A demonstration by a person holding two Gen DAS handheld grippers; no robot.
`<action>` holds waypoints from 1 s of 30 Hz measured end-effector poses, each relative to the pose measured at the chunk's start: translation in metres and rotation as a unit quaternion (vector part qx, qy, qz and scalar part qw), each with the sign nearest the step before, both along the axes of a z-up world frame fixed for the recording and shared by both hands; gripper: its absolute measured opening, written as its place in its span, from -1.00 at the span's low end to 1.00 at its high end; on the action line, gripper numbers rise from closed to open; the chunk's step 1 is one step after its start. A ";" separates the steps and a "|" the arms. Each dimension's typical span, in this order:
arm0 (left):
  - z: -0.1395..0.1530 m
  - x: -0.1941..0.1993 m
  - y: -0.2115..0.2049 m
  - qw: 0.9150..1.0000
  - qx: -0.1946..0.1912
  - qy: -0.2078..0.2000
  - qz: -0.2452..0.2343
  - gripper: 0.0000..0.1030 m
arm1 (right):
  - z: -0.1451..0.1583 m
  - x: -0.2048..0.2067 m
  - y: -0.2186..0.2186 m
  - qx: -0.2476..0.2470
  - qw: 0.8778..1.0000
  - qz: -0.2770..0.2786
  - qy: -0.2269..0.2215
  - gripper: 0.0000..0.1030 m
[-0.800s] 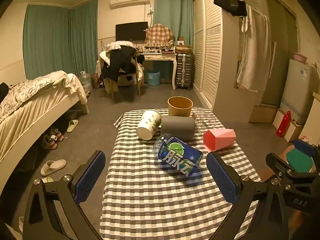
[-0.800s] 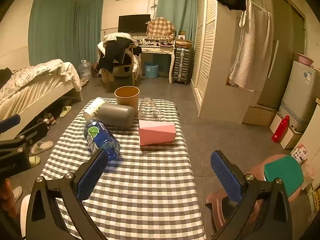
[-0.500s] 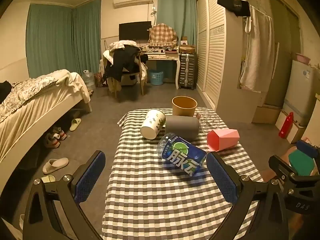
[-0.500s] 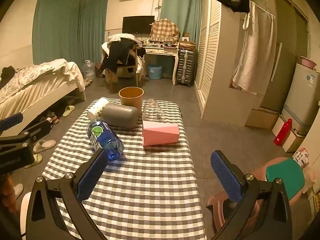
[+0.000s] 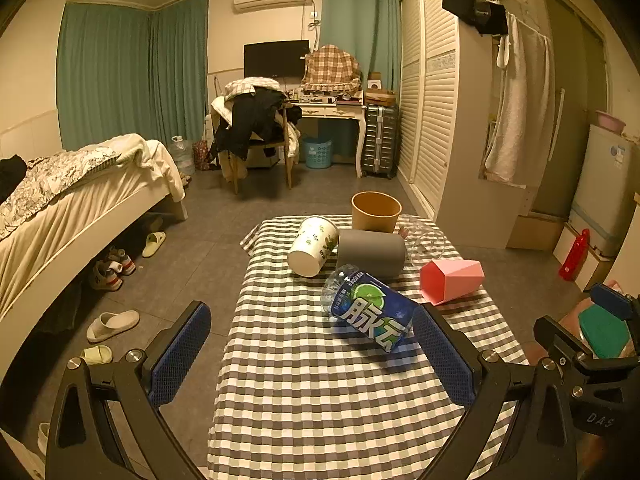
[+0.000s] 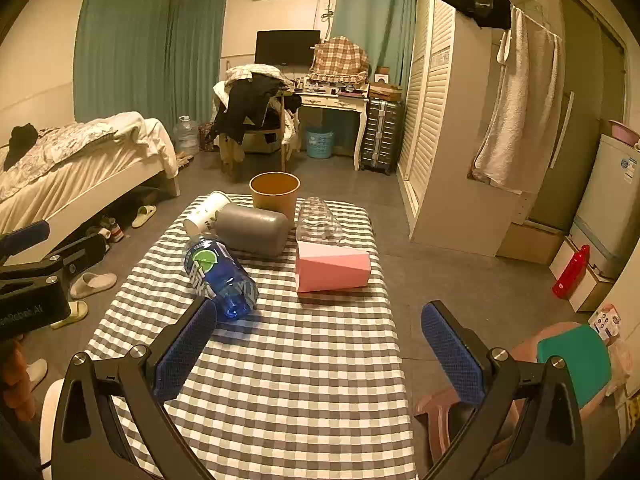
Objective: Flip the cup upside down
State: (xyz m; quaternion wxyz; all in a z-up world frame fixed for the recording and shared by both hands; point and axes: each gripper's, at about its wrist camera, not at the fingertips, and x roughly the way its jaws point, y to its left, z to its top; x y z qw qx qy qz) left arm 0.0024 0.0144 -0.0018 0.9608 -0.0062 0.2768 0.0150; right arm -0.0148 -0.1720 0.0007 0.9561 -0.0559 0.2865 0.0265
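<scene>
A desk (image 5: 320, 408) draped in a gray-and-white checked cloth is seen in a dim bedroom, with a bed (image 5: 72, 200) off to its left. Taking the gray cup (image 5: 371, 253), lying on its side, as landmark: a brown paper cup (image 5: 375, 211) stands upright behind it, a white printed cup (image 5: 313, 245) lies to its left, a blue bottle (image 5: 370, 312) lies in front, and a pink cup (image 5: 451, 281) lies to its right. A clear cup (image 6: 318, 221), hard to make out, appears tipped behind the pink one. The left tongs (image 5: 310, 356) and right tongs (image 6: 320, 354) are held wide apart, gripping and touching nothing.
</scene>
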 end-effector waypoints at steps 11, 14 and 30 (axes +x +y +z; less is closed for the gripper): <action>-0.001 -0.001 0.004 1.000 -0.001 -0.003 0.002 1.00 | 0.001 0.001 0.004 -0.004 1.000 0.008 -0.001 0.99; 0.000 -0.002 0.004 1.000 0.001 -0.003 0.003 1.00 | 0.001 0.000 0.005 -0.005 1.000 0.009 -0.001 0.99; -0.002 -0.003 0.004 1.000 0.001 0.003 0.006 1.00 | 0.000 -0.001 0.007 -0.007 1.000 0.016 0.002 0.99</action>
